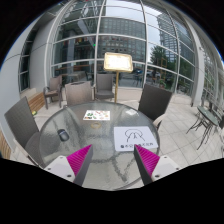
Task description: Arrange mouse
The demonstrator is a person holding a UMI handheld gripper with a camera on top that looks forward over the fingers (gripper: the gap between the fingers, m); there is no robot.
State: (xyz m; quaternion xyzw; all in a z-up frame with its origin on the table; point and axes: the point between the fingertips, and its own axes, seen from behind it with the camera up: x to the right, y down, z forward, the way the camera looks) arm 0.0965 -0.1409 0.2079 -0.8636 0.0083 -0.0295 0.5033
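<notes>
**Jaws held open above the glass worktop, mouse not yet in hand**

A tall glass-fronted building [110, 35] filled the far background, with paved ground before it. Nearer stood a round glass worktop [55, 135], ringed by grey chairs: one at the far right [153, 100], one at the near left [22, 122], others at the far side. A sign on a stand [118, 65] rose beyond the far chairs.

On the worktop lay a white printed mat [133, 137] to the right, just ahead of the right finger, probably set there as the place where the mouse belonged. Farther off, near the middle, sat a small flat item with dark markings [97, 115], too small to identify with confidence; it may have been the mouse or its packaging. A small pale object [63, 132] lay to the left, equally hard to make out.

The gripper [113, 158] hovered over the near edge, its jaws spread wide with nothing between them, the magenta pads [80, 157] facing inward. That open stance suited an approach: the objects lay beyond the fingers, well apart from them.
</notes>
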